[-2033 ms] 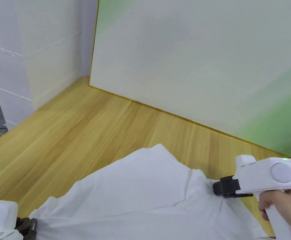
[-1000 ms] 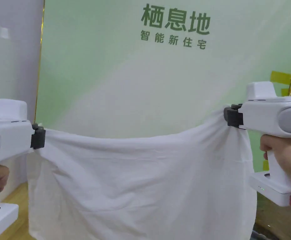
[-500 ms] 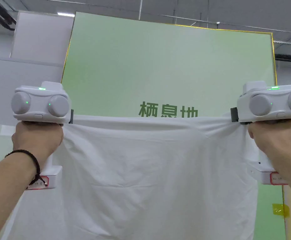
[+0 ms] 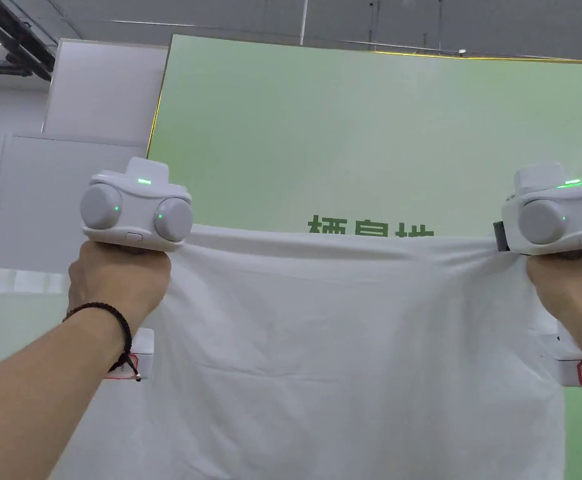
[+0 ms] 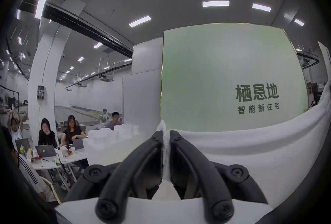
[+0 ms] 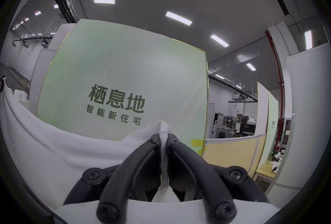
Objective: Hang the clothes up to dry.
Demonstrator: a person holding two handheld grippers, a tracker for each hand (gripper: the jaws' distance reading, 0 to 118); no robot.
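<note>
1. Left claw (image 5: 166, 135): jaws closed tight on a pinch of the white garment (image 4: 346, 350); a tuft of cloth stands up past the tips. In the head view this claw (image 4: 177, 232) sits at the garment's upper left corner, held up by the left hand (image 4: 117, 281).
2. White garment: stretched between the two claws, top edge nearly level with a slight sag at mid-span. Below the claws it hangs as a broad, mostly flat sheet with soft horizontal creases. Cloth appears thin, plain and unmarked. Its lower edge is out of frame.
3. Right claw (image 6: 163, 135): jaws closed on the opposite upper corner, cloth bunched between the tips. Held up by the right hand (image 4: 574, 300).
4. Step in hand, as judged: garment lifted and spread, ready for hanging.
5. Next move, as judged: carry it to a rail or line, keeping both grips and the spread. No rail or hanger can be made out; the green panel (image 4: 377, 137) stands beyond the claws.
</note>
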